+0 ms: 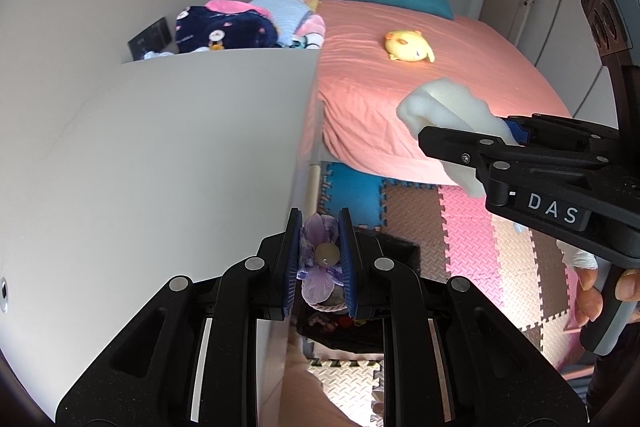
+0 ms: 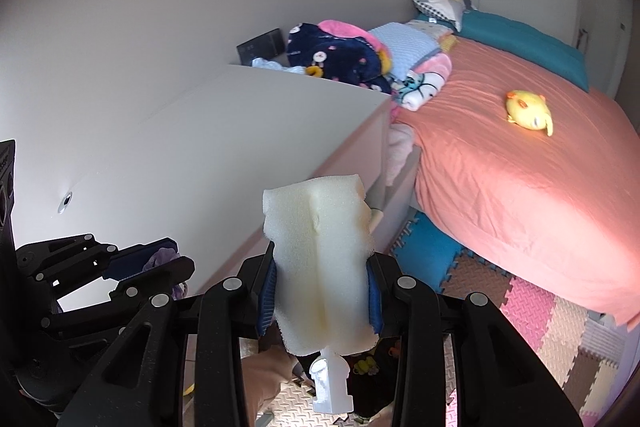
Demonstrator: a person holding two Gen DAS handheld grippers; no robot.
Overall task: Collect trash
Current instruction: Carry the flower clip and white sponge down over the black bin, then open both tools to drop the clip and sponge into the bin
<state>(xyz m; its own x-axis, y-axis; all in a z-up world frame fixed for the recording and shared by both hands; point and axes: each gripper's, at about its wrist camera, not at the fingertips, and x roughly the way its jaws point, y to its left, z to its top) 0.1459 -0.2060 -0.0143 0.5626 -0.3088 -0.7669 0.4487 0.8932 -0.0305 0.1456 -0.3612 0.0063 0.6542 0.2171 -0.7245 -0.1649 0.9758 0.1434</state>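
A: Where does the trash collecting stand?

B: Both pieces are picked up, neither is dropped off yet. The left tongs (image 1: 319,259) are nearly closed, pads pressed on a crumpled purple fabric flower (image 1: 320,261) with a pale bead at its centre. The right tongs (image 2: 322,301) stand wider, clamped on a block of white foam (image 2: 320,267) that sticks up past the fingertips and is pinched in at the waist.

A: So the trash is in the air, not on anything?

B: Yes. Both items hang over the floor of puzzle foam mats (image 1: 460,227), at the corner where the white counter (image 1: 180,147) meets the bed (image 1: 420,67). The counter top itself looks bare in both views.

A: Is there a bin?

B: Something dark and boxy sits on the floor right below the left tongs, with small coloured bits inside. I would guess that is the bin (image 1: 396,255), but the tongs hide most of it, so I cannot be sure.

A: What is left, then?

B: As I judge it, releasing both pieces there. The yellow plush chick (image 1: 409,46) and the folded clothes (image 2: 344,55) on the bed look like belongings, not trash. I see no other loose scraps, though the floor below is mostly hidden.
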